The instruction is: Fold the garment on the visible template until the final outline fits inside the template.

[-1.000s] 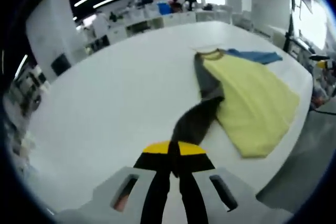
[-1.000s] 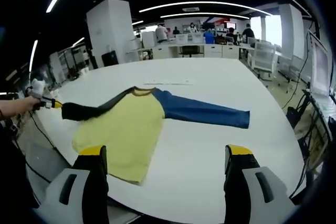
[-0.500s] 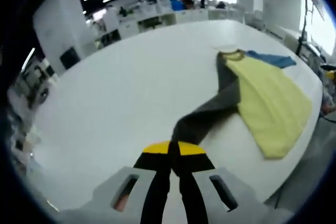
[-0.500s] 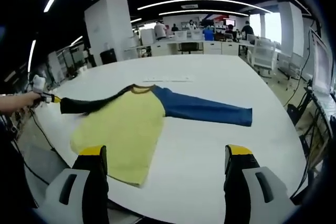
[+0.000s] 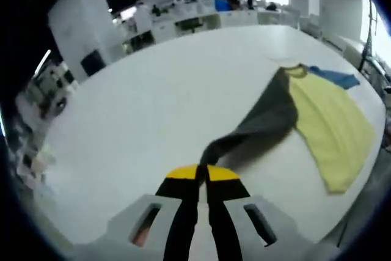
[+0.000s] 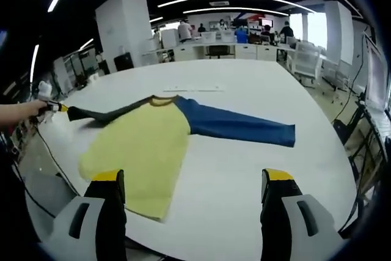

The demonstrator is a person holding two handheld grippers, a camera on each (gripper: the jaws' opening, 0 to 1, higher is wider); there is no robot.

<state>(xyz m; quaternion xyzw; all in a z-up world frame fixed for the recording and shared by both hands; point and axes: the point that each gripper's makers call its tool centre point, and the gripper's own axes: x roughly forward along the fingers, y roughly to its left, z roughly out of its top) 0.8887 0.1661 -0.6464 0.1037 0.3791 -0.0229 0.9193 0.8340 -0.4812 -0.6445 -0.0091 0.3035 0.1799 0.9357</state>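
Observation:
A long-sleeved shirt lies on the white table [image 6: 244, 163]: yellow body [image 6: 143, 148], blue sleeve [image 6: 238, 128] stretched out flat, dark grey sleeve [image 6: 104, 114] pulled out to the other side. My left gripper [image 5: 202, 178] is shut on the cuff of the dark grey sleeve [image 5: 263, 120], which runs taut from its jaws to the yellow body [image 5: 333, 126]. In the right gripper view the left gripper [image 6: 56, 108] shows small at the far left, held by a hand. My right gripper [image 6: 192, 184] hangs open above the table's near edge, nothing between its jaws.
A thin pale strip [image 6: 192, 88] lies on the table beyond the shirt's collar. Desks, chairs and people stand at the back of the room [image 6: 238, 38]. A cable [image 6: 55, 163] hangs off the table's left edge.
My left gripper has pulled the dark grey sleeve outward, away from the body, so it now lies straighter and flatter. The right gripper stays open and still.

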